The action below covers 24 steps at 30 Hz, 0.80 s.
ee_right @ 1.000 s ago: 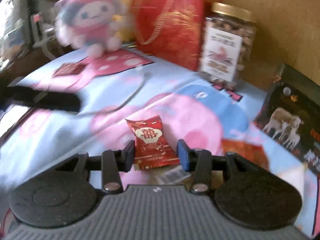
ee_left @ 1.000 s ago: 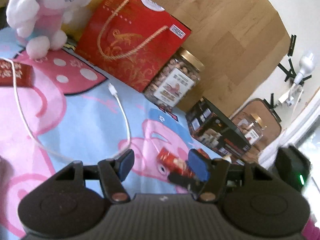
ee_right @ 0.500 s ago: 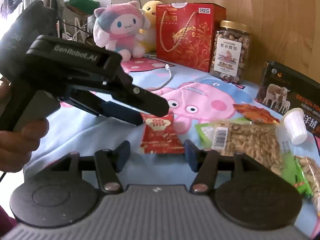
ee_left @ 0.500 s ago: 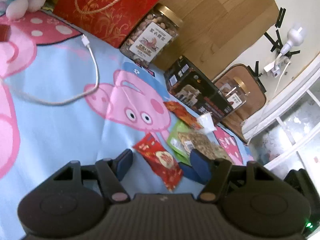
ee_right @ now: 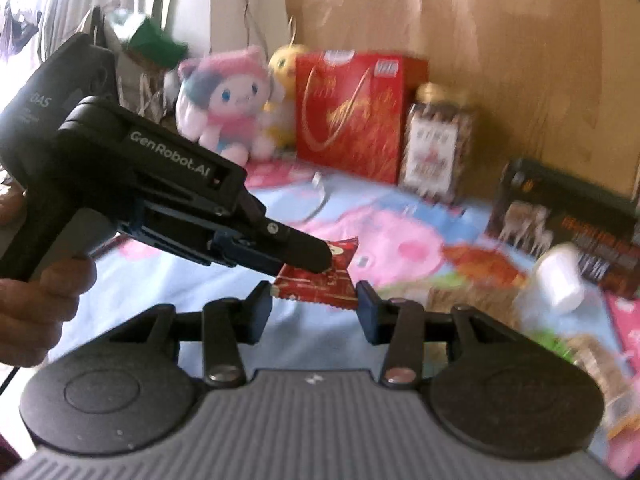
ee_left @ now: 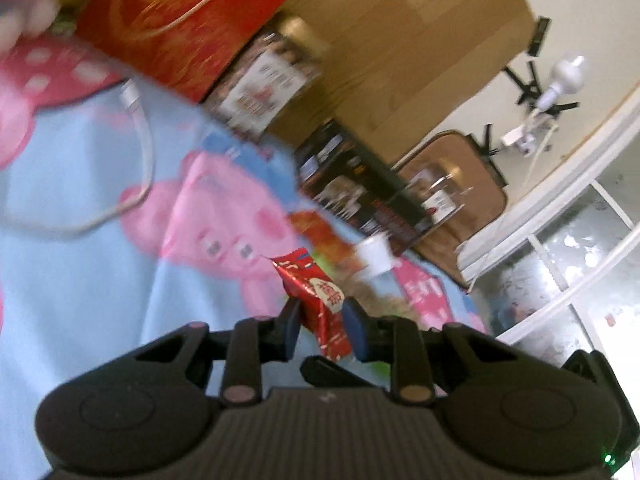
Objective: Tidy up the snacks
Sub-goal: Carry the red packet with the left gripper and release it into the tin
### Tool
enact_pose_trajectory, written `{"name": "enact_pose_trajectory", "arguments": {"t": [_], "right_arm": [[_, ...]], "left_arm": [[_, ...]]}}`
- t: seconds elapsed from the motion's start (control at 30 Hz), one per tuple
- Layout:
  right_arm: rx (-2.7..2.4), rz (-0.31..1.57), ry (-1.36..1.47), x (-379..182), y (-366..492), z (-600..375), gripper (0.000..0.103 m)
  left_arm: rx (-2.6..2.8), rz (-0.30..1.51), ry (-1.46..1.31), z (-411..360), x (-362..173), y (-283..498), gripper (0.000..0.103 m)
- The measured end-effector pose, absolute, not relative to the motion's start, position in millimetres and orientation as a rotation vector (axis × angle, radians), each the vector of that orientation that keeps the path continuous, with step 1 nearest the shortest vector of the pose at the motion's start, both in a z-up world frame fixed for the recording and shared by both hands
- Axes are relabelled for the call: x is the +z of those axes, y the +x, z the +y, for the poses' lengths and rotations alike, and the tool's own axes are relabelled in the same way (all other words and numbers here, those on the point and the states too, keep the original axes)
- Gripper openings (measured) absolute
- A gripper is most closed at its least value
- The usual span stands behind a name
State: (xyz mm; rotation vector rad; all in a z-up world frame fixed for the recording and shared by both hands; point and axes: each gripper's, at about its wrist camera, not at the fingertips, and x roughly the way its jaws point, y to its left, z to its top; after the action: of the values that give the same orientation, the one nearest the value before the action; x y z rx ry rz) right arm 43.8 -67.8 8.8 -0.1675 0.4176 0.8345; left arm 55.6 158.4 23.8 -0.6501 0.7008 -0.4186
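Observation:
My left gripper [ee_left: 322, 322] is shut on a small red snack packet [ee_left: 316, 300] and holds it above the blue cartoon blanket [ee_left: 80, 280]. In the right wrist view the left gripper [ee_right: 316, 258] reaches in from the left with the red packet [ee_right: 324, 284] pinched at its tip. My right gripper [ee_right: 314, 308] is open and empty, just behind and below that packet. A pile of snack bags [ee_right: 480, 268] and a white cup [ee_right: 560, 284] lie to the right.
At the back stand a red gift bag [ee_right: 348, 116], a nut jar [ee_right: 436, 148], a black box [ee_right: 568, 220] and plush toys [ee_right: 228, 108]. A white cable [ee_left: 140, 152] lies on the blanket. A wooden headboard [ee_right: 480, 40] is behind.
My left gripper closed on the red packet and lifted it off the blanket. The right gripper stayed open behind it. Both views are blurred by motion.

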Motion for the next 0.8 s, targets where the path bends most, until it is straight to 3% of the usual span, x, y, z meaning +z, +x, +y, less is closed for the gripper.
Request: {"name": "enact_pose_trajectory", "arguments": {"t": [0.3,0.73,0.77,0.8], "right_arm": [[0.626,0.245,-0.260,49.4,105.2,-101.5,0.048],[0.417,0.409,-0.115,41.6,242.9,-151.7,0.050],[0.420,0.418,-0.105,39.5,244.6,-151.1,0.062],[0.419,0.424,-0.087,38.2,245.6,-151.5,0.067]], "left_arm": [[-0.557,0.597,-0.478,87.4,89.7,149.9,0.023],[-0.576,0.676,-0.359,-0.7,74.8,289.0,0.027],[-0.556,0.684,-0.343,-3.0,71.4,292.2,0.032],[-0.534,0.689,-0.324,-5.0,68.3,293.5,0.037]]}}
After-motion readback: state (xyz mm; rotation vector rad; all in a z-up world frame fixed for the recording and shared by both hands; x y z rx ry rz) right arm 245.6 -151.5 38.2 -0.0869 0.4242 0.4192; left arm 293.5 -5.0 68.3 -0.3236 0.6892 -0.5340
